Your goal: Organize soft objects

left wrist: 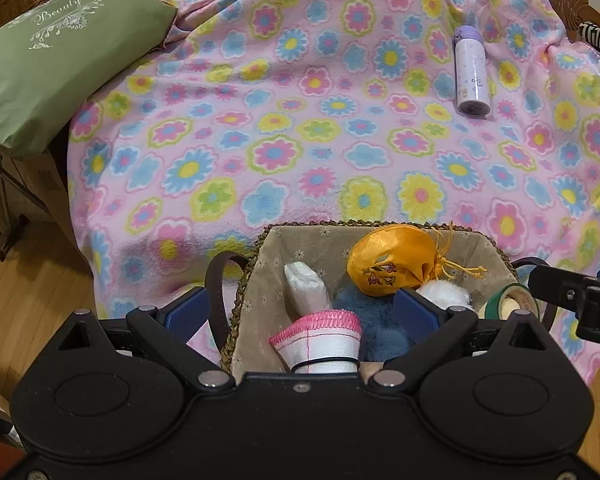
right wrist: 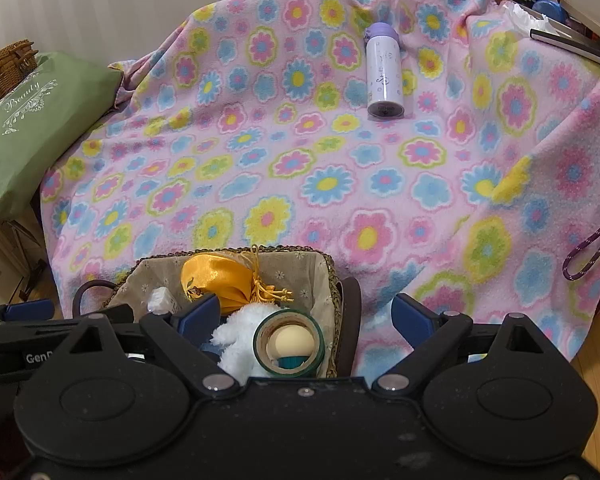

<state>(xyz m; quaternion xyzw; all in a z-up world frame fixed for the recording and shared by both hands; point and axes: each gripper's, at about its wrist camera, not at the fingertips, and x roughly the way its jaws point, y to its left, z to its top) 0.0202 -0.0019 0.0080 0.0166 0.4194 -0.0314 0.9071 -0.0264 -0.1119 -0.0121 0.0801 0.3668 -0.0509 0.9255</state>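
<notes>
Blue plush half hidden behind claw.

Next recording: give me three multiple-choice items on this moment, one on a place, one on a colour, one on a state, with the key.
1. Where does the purple bottle lie?
A. in the basket
B. on the flowered blanket
C. on the green cushion

2. What colour is the drawstring pouch in the basket?
A. orange-yellow
B. red
C. black

3. How do the left hand-held gripper jaws stand?
A. shut on the pouch
B. shut on the bottle
C. open, holding nothing

Key: 1 B, it lies alone on the blanket, far from the basket; 2 A, shiny orange-yellow satin; 3 C, blue pads stand wide apart, pressing nothing.
</notes>
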